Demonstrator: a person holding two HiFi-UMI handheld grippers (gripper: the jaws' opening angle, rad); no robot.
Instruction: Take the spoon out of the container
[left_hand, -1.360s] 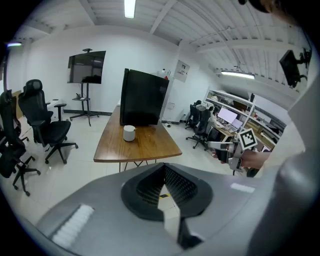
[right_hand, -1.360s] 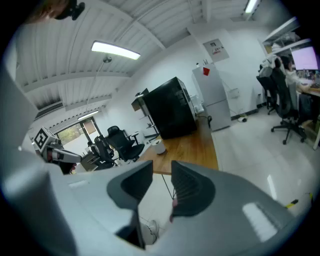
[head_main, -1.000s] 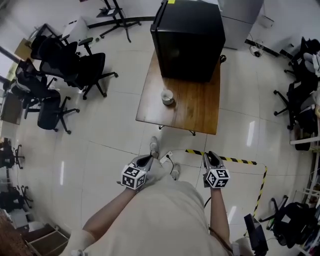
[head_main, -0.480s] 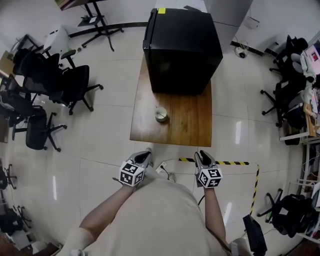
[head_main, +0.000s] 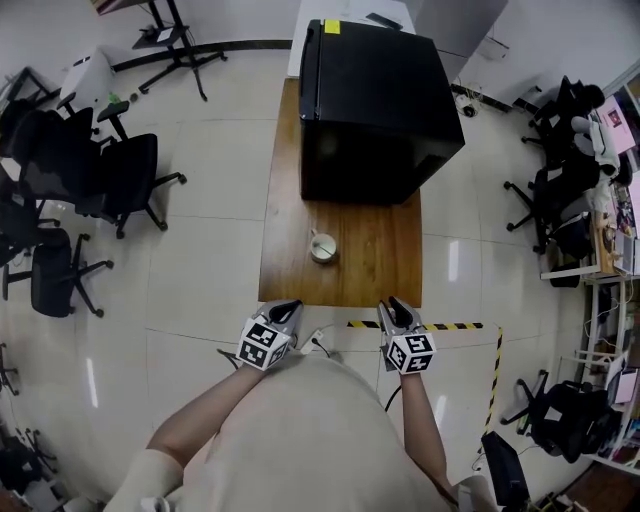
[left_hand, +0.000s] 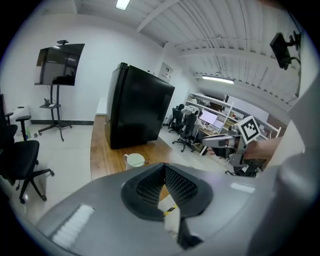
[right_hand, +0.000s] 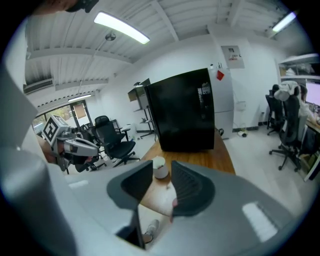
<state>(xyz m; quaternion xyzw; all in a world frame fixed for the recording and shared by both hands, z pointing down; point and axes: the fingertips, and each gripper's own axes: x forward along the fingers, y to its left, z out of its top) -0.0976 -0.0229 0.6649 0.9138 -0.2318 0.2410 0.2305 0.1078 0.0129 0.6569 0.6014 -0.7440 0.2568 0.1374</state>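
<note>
A white mug (head_main: 322, 247) stands on the near half of a wooden table (head_main: 375, 260). In the left gripper view a thin spoon handle seems to poke over the rim of the mug (left_hand: 134, 160); the head view is too small to show it. My left gripper (head_main: 287, 306) hovers at the table's near edge, short of the mug and to its left, fingertips together on nothing (left_hand: 164, 167). My right gripper (head_main: 393, 304) is level with it further right. Its jaws (right_hand: 162, 166) stand apart and empty, framing the distant mug (right_hand: 160, 169).
A big black cabinet (head_main: 375, 105) fills the far half of the table. Office chairs (head_main: 90, 180) crowd the left floor, with more chairs and shelves at the right (head_main: 560, 200). Yellow-black tape (head_main: 450, 326) marks the floor by my right gripper.
The table and mug have come nearer in the head view. Both grippers have advanced from over open floor to the table's near edge. Their jaws look unchanged.
</note>
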